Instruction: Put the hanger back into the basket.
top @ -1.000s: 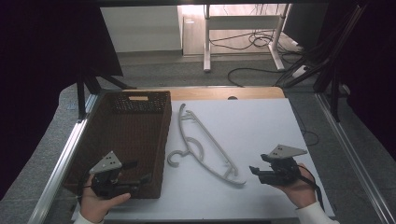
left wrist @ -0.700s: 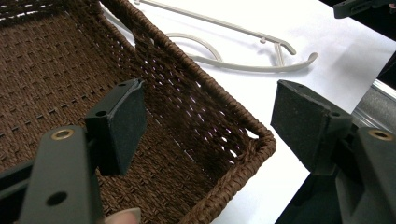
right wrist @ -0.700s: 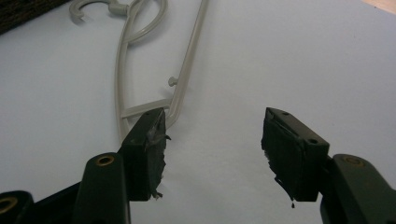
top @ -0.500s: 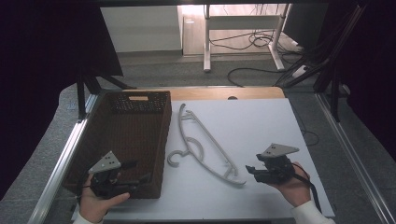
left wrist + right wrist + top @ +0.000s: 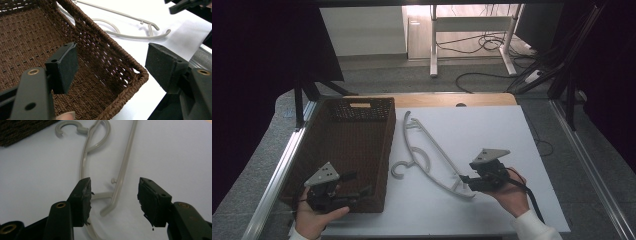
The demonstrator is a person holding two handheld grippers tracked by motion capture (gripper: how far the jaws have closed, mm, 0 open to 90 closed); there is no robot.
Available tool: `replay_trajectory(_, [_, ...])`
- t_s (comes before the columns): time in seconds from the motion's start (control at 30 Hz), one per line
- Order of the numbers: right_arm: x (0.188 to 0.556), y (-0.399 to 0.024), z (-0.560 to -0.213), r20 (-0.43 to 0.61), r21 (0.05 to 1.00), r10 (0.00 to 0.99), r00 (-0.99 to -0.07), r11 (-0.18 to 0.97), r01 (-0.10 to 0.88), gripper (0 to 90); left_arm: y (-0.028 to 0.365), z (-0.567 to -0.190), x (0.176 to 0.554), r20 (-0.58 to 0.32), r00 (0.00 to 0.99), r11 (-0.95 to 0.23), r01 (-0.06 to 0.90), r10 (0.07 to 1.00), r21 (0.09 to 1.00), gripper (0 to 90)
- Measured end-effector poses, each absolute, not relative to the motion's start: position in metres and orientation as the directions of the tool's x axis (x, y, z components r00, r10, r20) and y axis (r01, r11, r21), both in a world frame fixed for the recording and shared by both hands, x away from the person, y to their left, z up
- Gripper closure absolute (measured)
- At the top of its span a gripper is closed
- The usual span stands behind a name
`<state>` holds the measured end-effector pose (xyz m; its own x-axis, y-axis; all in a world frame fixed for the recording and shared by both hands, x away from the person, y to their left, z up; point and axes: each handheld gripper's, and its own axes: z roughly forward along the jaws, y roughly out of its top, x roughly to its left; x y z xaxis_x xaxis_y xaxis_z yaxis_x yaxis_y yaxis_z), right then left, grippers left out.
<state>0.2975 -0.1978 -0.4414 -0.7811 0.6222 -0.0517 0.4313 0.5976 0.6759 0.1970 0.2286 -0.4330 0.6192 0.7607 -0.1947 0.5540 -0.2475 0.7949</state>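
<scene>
A pale grey plastic hanger (image 5: 439, 150) lies flat on the white table, its hook pointing at a brown wicker basket (image 5: 389, 140) on the left. My right gripper (image 5: 464, 181) sits low at the hanger's near end. In the right gripper view its jaws (image 5: 115, 182) have just been closing. They still stand apart, with the hanger's (image 5: 124, 162) arm tip between them and no pad pressing on it. My left gripper (image 5: 358, 182) hovers open at the basket's near right corner. In the left gripper view its jaws (image 5: 111, 52) straddle the woven wall (image 5: 100, 55) without touching it.
The white table top (image 5: 492, 130) stretches right of the hanger. Metal rails (image 5: 277, 170) run along both table sides. Beyond the far edge stand a desk frame (image 5: 433, 45) and floor cables (image 5: 492, 45). The basket holds nothing that I can see.
My right gripper has slid left across the table up to the hanger's near end, and its jaws have narrowed. The left gripper, the basket and the hanger have stayed where they were.
</scene>
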Motion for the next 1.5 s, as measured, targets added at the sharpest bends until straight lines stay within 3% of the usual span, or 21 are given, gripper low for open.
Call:
replay_trajectory(0.57, [0.372,-0.113,-0.454,0.026,0.586,0.585,-0.81,0.648,0.487,47.7,0.229,-0.434,0.198,-0.198,0.619,-0.246,0.556,0.76,0.794,26.1])
replay_trajectory(1.5, [0.418,-0.058,-0.495,0.035,0.464,0.625,-0.78,0.681,0.567,60.2,0.231,-0.437,0.199,-0.194,0.622,-0.254,0.557,0.759,0.791,25.9])
